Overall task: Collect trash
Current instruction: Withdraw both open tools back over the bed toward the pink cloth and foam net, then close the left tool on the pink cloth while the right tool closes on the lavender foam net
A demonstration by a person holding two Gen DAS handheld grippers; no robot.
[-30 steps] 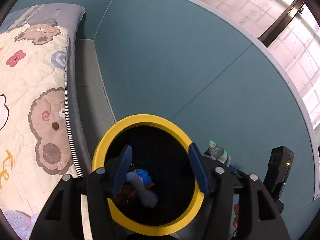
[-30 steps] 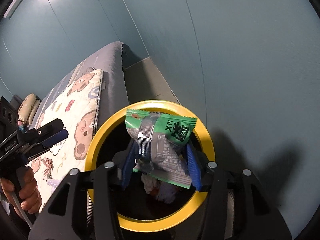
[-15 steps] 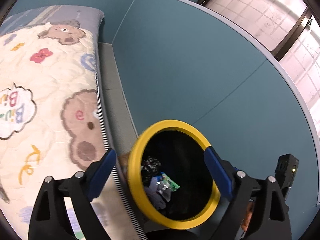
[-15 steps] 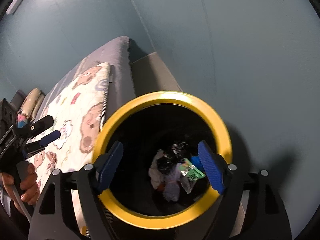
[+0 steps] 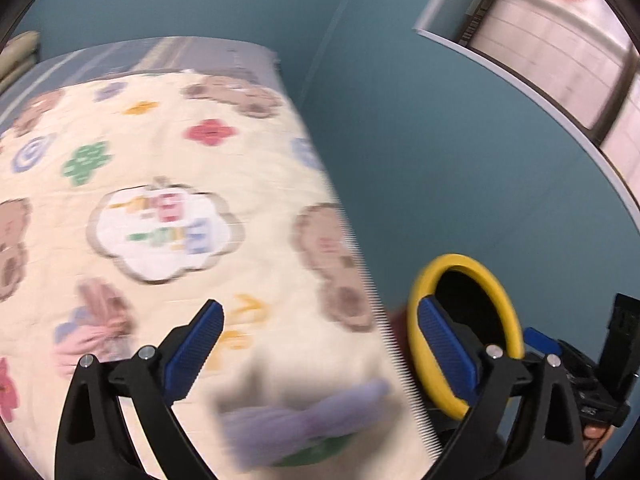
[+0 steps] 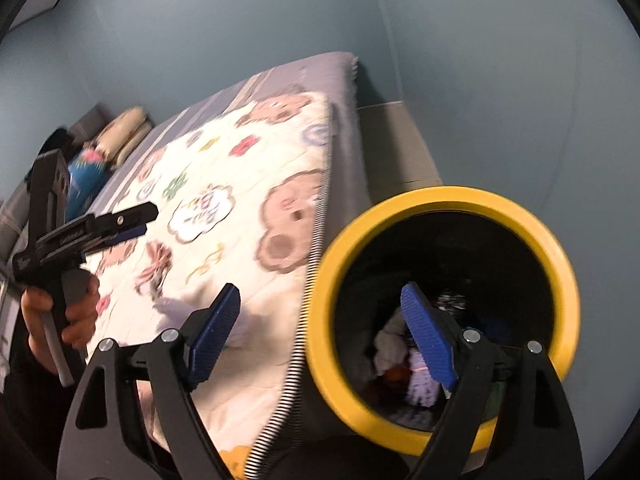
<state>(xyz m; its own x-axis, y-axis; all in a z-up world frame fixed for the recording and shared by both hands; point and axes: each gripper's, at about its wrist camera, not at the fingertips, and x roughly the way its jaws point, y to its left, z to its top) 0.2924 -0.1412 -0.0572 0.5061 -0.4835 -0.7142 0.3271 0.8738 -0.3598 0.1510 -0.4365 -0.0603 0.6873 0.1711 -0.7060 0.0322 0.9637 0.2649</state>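
A black bin with a yellow rim (image 6: 440,196) stands beside the bed; several pieces of trash (image 6: 404,352) lie inside it. It also shows in the left wrist view (image 5: 504,300) at the lower right. My right gripper (image 6: 324,336) is open and empty, straddling the bin's left rim. My left gripper (image 5: 320,348) is open and empty over the bed's quilt (image 5: 180,208). It appears in the right wrist view (image 6: 132,220) at the left, held by a hand. A blurred pale purple piece (image 5: 304,420) lies on the quilt below the left gripper.
The bed with a cream bear-print quilt (image 6: 224,200) fills the left side. Teal walls (image 6: 480,80) close in behind and to the right. A window (image 5: 560,40) is at the upper right. Pillows (image 6: 124,132) and a blue item (image 6: 86,176) lie at the bed's far end.
My right gripper opened and dropped the green wrapper into the bin. Both grippers have swung left from the bin toward the bed; the left now faces the quilt.
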